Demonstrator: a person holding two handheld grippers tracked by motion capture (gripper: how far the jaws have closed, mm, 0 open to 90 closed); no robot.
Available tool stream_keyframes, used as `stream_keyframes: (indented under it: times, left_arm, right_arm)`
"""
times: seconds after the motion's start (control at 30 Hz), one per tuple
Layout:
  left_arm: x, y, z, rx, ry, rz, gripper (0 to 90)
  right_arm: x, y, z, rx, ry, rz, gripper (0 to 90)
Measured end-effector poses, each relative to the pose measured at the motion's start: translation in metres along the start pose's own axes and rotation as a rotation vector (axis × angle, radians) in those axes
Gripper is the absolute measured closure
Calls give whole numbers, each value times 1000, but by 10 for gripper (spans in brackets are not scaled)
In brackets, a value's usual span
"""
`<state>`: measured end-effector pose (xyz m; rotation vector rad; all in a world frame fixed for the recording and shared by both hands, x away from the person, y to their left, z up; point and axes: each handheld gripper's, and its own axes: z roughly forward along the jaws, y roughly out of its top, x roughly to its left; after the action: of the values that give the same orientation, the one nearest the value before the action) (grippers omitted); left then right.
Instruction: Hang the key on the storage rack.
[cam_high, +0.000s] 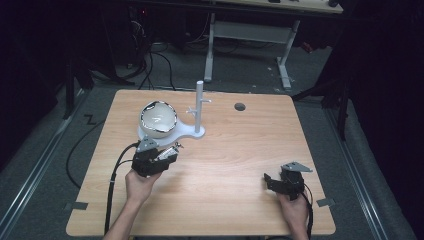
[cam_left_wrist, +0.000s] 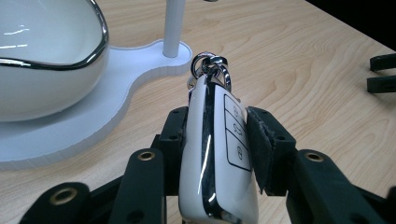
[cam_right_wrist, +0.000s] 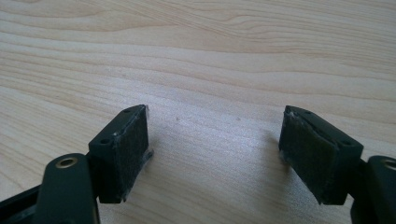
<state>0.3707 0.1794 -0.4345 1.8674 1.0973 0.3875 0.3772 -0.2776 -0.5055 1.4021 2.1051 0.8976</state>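
Note:
My left gripper (cam_high: 170, 152) (cam_left_wrist: 217, 135) is shut on a white car key fob (cam_left_wrist: 217, 149) with a metal key ring (cam_left_wrist: 209, 65) at its far end. It hovers just in front of a white stand (cam_high: 187, 131) (cam_left_wrist: 93, 116) whose flat base carries a white bowl (cam_high: 158, 119) (cam_left_wrist: 42, 60) with a chrome rim. An upright white post (cam_high: 199, 107) (cam_left_wrist: 173, 25) with short side pegs rises from the stand's right end. My right gripper (cam_high: 267, 180) (cam_right_wrist: 215, 149) rests low on the table at the near right, open, with nothing between its pads.
The wooden table (cam_high: 240, 150) has a round cable hole (cam_high: 240, 106) near its far edge. Tape marks sit at the near corners (cam_high: 76, 205). In the left gripper view the right gripper's fingertips (cam_left_wrist: 380, 72) show at the far right.

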Motion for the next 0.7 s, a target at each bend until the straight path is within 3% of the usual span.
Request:
stream_keyframes:
  times: [0.7]
  left_arm:
    - [8,20,-7,-44,-28,-50,609]
  right_arm:
    - [0,0,0,0,2,0,239]
